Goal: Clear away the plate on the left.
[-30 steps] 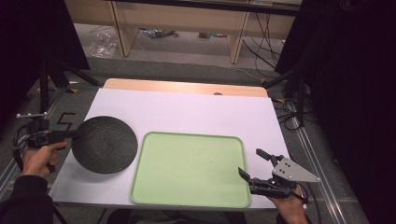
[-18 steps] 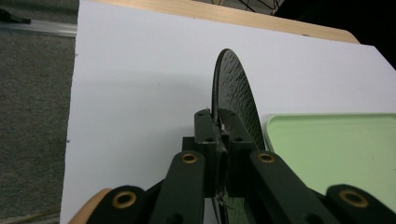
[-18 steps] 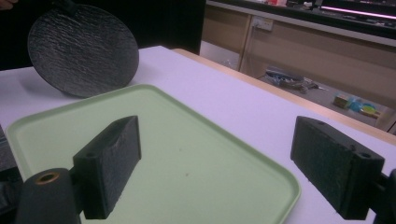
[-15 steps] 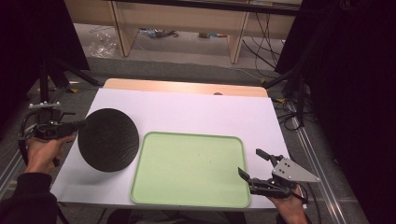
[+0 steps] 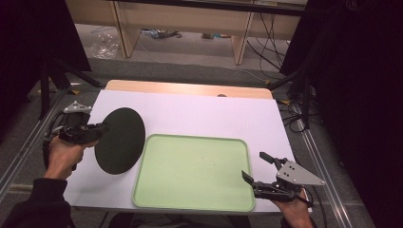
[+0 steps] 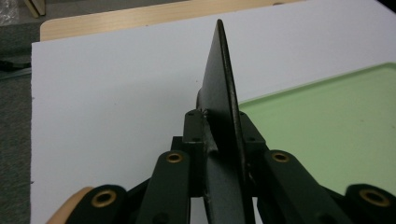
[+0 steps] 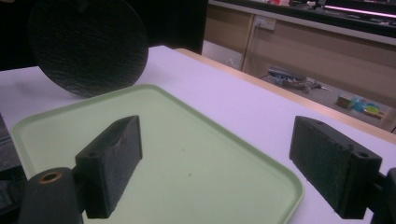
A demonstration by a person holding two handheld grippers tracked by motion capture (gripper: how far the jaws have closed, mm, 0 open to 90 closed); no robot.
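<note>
Since a second ago, the left gripper (image 5: pixel 97 128) has lifted the black round mat (image 5: pixel 119 140) off the white table cover (image 5: pixel 199 114) and tipped it up on its edge. Before, the mat lay flat to the left of the green tray (image 5: pixel 195 173). Now it stands tilted, with its lower edge near the tray's left rim. I cannot tell if that edge touches the cover or hangs just above it.

Seen from the left gripper view, the mat (image 6: pixel 224 121) sits edge-on between the two black jaws, and both pads press on it. Those jaws have just been opening a little, but they still pinch the mat.

By the tray's near right corner waits the right gripper (image 5: pixel 254 168). It has not moved. Its jaws are spread wide with nothing between them. From the right gripper view, the mat (image 7: pixel 88 44) stands up at the far end of the tray (image 7: pixel 196 158).
</note>
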